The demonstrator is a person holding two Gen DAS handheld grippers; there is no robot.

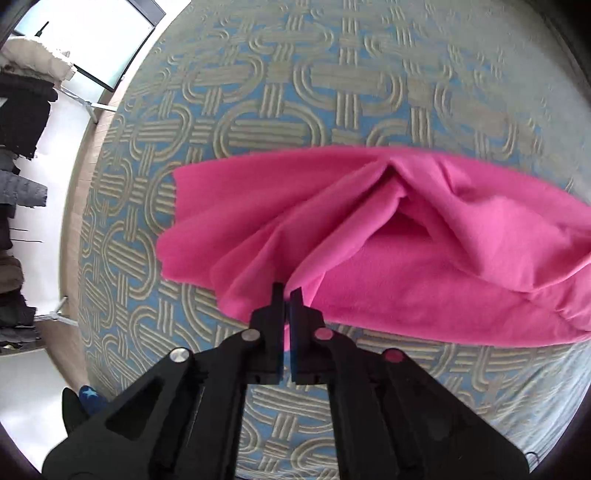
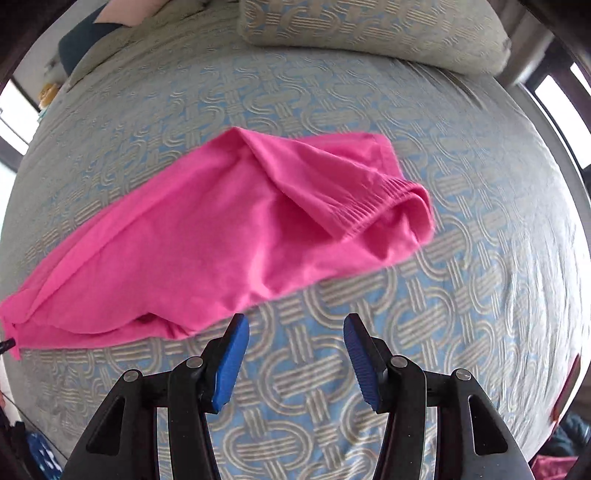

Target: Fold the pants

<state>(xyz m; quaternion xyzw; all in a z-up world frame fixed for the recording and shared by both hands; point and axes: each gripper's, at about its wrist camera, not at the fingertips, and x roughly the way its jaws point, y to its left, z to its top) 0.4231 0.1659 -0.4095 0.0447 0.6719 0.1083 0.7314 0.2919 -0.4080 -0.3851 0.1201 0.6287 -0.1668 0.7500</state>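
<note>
Pink pants [image 1: 388, 236] lie crumpled on a bed with a blue and beige patterned cover [image 1: 258, 92]. My left gripper [image 1: 287, 293] is shut on a fold at the near edge of the pants and lifts it into ridges. In the right wrist view the pants [image 2: 207, 229] stretch from lower left to upper right, with the ribbed waistband [image 2: 373, 206] at the right end. My right gripper [image 2: 295, 325] is open and empty, just in front of the pants' near edge, above the cover [image 2: 461, 258].
A pillow [image 2: 369, 29] in the same pattern lies at the head of the bed. Dark clothes [image 1: 18, 110] hang beside the bed's left side, by a window [image 1: 92, 40]. The bed's edge curves along the left of the left wrist view.
</note>
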